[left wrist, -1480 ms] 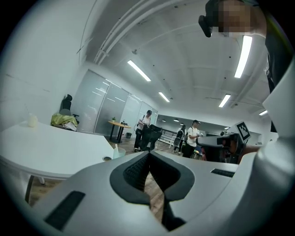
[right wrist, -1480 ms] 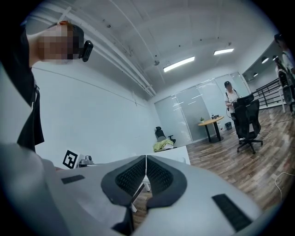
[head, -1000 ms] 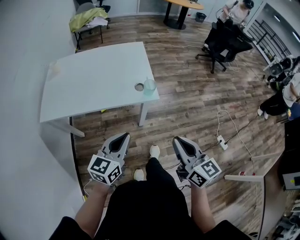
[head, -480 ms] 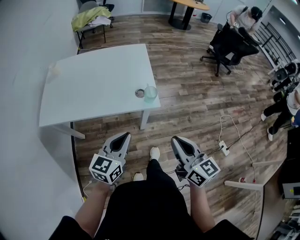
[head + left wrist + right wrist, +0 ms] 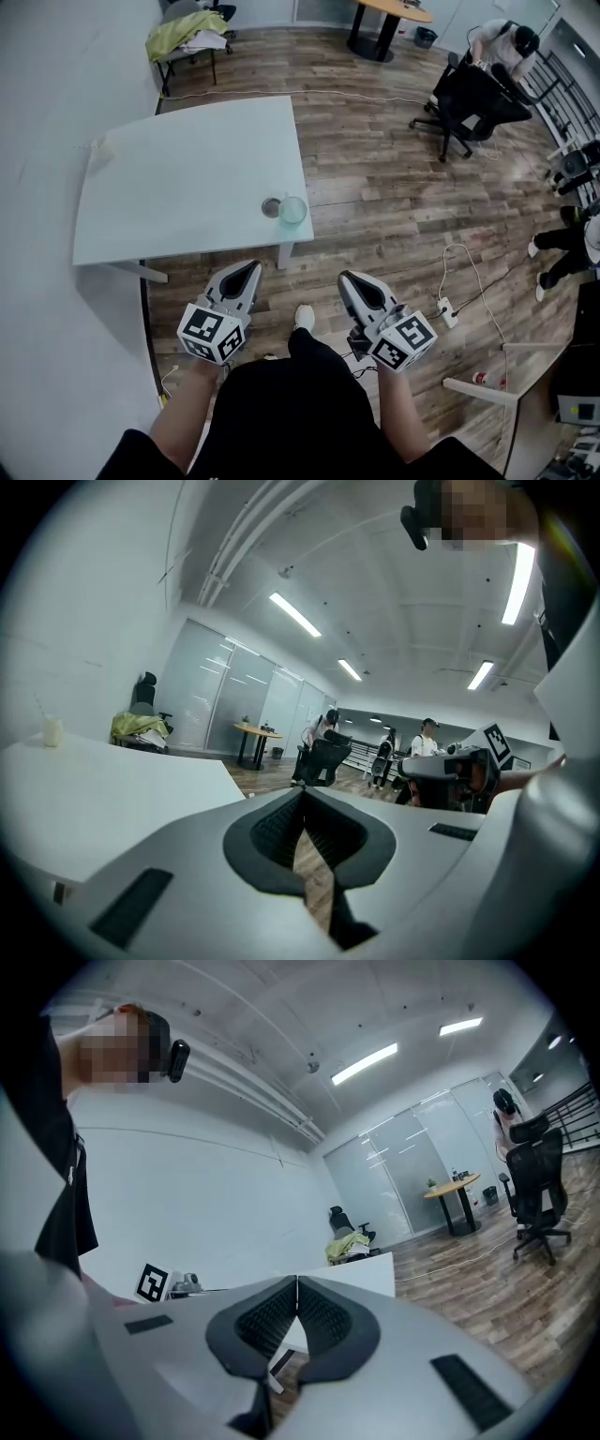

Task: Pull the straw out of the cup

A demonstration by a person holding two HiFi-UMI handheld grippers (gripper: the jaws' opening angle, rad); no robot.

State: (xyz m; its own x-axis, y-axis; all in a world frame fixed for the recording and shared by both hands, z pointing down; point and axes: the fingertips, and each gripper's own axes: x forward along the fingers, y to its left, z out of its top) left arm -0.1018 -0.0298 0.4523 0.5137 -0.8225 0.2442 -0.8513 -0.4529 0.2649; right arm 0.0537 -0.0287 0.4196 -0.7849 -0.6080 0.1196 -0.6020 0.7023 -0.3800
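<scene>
Left gripper and right gripper jaws were closed, empty. The cup looked light. Its straw, judged thin and crushable, needed a gentle pinch above the rim.

Closing in on the table

Over the last second the white table has slid down my head view towards me. Its near corner and the cup standing by it now lie much closer to the tips of my left gripper and right gripper, with less wooden floor showing between. The small round thing beside the cup has come down with it. My forward shoe sits lower, and the other shoe is now almost hidden under my body. The power strip on the floor has drifted down too, and the black office chair now shows further right.
</scene>
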